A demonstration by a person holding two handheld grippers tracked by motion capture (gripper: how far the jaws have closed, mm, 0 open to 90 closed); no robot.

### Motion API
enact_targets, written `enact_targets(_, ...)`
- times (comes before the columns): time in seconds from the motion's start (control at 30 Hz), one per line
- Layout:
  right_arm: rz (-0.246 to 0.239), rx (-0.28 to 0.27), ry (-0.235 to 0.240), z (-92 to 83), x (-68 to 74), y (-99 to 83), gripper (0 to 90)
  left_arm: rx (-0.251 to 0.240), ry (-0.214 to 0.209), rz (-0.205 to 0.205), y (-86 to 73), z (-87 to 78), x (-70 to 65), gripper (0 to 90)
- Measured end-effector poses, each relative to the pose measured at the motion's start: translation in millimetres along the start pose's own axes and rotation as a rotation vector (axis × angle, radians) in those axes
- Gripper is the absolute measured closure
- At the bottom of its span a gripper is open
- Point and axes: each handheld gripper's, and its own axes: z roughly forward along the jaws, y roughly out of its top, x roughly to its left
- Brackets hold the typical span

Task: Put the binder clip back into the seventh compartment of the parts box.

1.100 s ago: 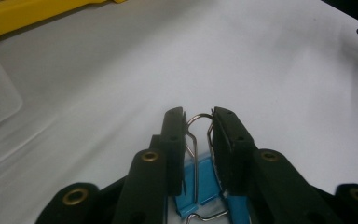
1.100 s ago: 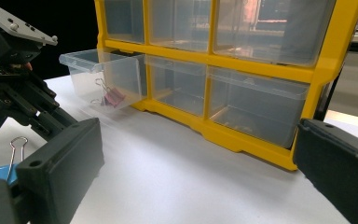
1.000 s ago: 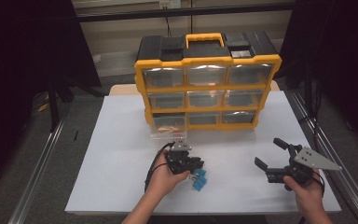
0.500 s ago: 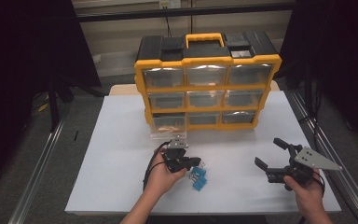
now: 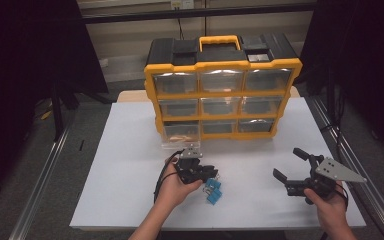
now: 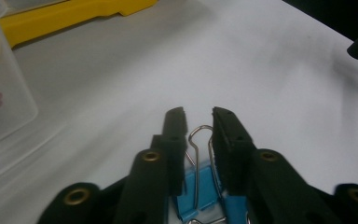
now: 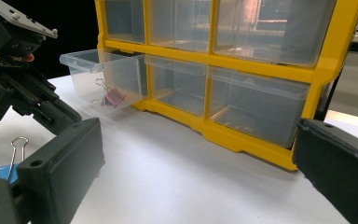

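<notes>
Left gripper (image 6: 199,116) low over white table (image 5: 130,170); jaws narrowly parted, just been opening, wire handle of blue binder clip (image 6: 200,186) between them, pads apparently not pressing. Right gripper (image 5: 292,167) spread wide, holding nothing, well right of clip.

- The left gripper (image 5: 206,172) is showing matte black jaws with brass-coloured screw eyelets along their arms, and a black cable is looping from its body.
- The right gripper (image 5: 291,172) is wearing a grey three-cornered plate dotted with small holes over its blocky black jaws.
- Both forearms are showing bare, with no sleeves.
</notes>
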Motion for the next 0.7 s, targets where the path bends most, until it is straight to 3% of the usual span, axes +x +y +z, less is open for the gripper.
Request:
enact_targets(0.03, -0.001, 0.0, 0.0, 0.0, -0.1, 0.0, 1.4, 0.008, -0.028, 0.006, -0.4, 2.0, 1.0, 73.4)
enact_targets(0.17, 0.0, 0.0, 0.0, -0.1, 0.0, 0.0, 1.4, 0.014, -0.032, 0.003, -2.8, 8.4, 2.1, 71.4)
enact_targets(0.27, -0.004, 0.001, 0.001, 0.1, 0.0, -0.1, 1.4, 0.022, -0.04, -0.001, -3.3, 10.1, 2.3, 75.9)
enact_targets(0.5, -0.004, 0.0, -0.002, -1.0, -0.6, 0.0, 1.5, 0.03, -0.022, 0.001, -2.5, 7.1, 2.2, 77.9)
enact_targets(0.57, -0.004, -0.001, -0.001, -0.9, -0.5, 0.0, 1.5, 0.026, -0.022, -0.004, -2.3, 4.9, 4.1, 79.4)
enact_targets(0.63, -0.004, -0.002, 0.002, -0.6, -0.2, 0.1, 1.6, -0.007, -0.043, -0.041, -1.8, 2.8, 4.7, 84.1)
enact_targets(0.7, -0.003, -0.002, 0.001, -0.6, -0.2, 0.0, 1.6, -0.007, -0.038, -0.033, -0.1, -0.1, 5.1, 86.3)
